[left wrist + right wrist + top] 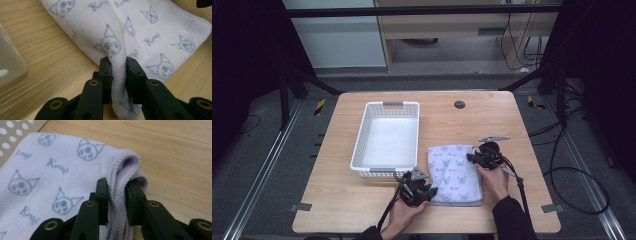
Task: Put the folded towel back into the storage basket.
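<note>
I am holding the folded towel (pixel 455 174), which is lying on the counter (pixel 337 200) in the lower middle of the high view, with my left claw (pixel 430 192) clamped on its lower left corner and my right claw (pixel 470 158) clamped on its upper right edge. I am thinking it could go wrong if I am lifting one side faster than the other, because the thick folds could be slipping out of my claws and the towel could be flopping open. The white basket (pixel 360 145), just left of the towel, is sitting empty with nothing inside.
</note>
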